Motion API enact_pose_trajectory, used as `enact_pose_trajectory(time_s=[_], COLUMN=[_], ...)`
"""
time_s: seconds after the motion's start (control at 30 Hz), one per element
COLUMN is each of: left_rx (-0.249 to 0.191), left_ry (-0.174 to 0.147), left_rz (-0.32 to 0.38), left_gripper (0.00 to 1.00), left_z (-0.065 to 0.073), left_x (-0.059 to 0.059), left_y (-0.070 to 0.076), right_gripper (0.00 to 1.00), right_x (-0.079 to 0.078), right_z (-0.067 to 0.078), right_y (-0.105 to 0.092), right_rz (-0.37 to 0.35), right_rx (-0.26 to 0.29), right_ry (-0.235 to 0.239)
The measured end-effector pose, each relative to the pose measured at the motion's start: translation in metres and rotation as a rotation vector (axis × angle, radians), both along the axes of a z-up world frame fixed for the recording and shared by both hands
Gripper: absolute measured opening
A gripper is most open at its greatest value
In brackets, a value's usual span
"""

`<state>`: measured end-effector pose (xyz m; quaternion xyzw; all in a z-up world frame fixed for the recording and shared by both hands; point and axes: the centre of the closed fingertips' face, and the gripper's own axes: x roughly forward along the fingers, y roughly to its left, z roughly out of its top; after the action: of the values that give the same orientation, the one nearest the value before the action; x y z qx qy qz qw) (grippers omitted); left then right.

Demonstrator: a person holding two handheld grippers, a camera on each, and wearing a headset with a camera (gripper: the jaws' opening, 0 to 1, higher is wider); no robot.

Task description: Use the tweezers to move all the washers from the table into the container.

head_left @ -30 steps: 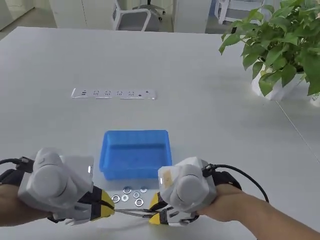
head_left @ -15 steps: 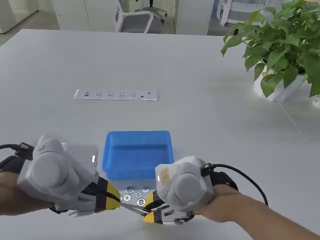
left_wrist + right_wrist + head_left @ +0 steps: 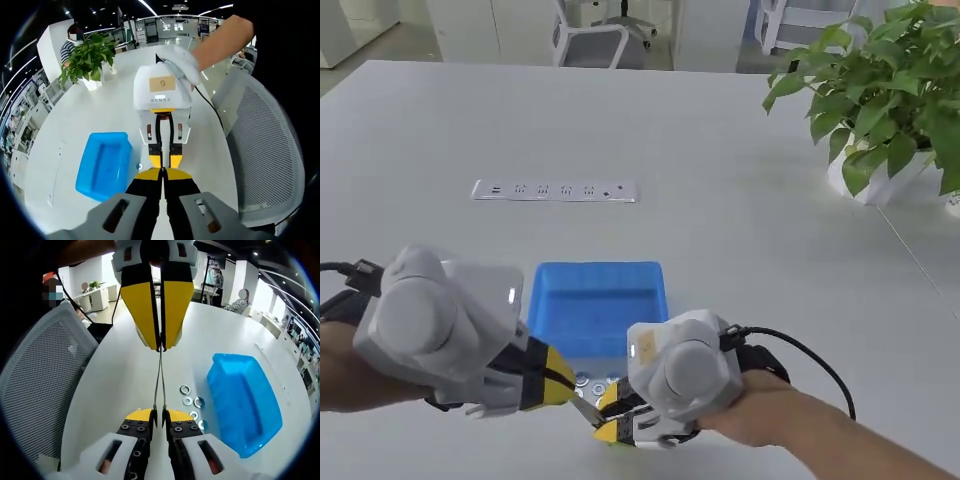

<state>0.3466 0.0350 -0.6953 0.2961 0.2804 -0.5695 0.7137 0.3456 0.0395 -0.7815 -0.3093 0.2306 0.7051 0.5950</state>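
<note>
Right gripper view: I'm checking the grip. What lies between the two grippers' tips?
The tweezers span it in that view, one end in the left gripper, the other in the right gripper; washers lie alongside.

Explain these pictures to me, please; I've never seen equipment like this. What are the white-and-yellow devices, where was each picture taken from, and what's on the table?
A person holds two hand-held grippers, white bodies with yellow jaws. One picture comes from a headset camera looking down at the table. The two round ones come from cameras riding on the left gripper and the right gripper. Both are shut on thin metal tweezers, which run between them. On the table lie several washers, a blue container, a power strip and a potted plant.
</note>
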Motion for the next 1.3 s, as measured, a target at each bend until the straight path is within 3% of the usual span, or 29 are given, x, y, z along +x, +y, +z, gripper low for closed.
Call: enact_pose_trajectory(time_s=[0.3, 0.63, 0.83, 1.1, 1.3], left_rx=[-0.014, -0.064, -0.063, -0.094, -0.083], left_ry=[0.0, 0.003, 0.017, 0.03, 0.028], left_rz=[-0.022, -0.047, -0.058, -0.048, -0.057], left_gripper=[0.05, 0.05, 0.06, 0.06, 0.05], left_z=[0.002, 0.006, 0.0, -0.002, -0.003], left_x=[-0.001, -0.002, -0.002, -0.002, -0.002], left_y=[-0.011, -0.028, -0.029, -0.03, -0.028], right_gripper=[0.12, 0.11, 0.11, 0.11, 0.11], right_x=[-0.004, -0.004, -0.005, -0.005, -0.005], right_z=[0.0, 0.0, 0.0, 0.0, 0.0], right_y=[0.002, -0.003, -0.004, -0.004, -0.005], right_rz=[-0.018, -0.027, -0.029, -0.028, -0.027], right_rx=[0.03, 0.042, 0.046, 0.047, 0.044], right_ry=[0.016, 0.014, 0.013, 0.013, 0.012])
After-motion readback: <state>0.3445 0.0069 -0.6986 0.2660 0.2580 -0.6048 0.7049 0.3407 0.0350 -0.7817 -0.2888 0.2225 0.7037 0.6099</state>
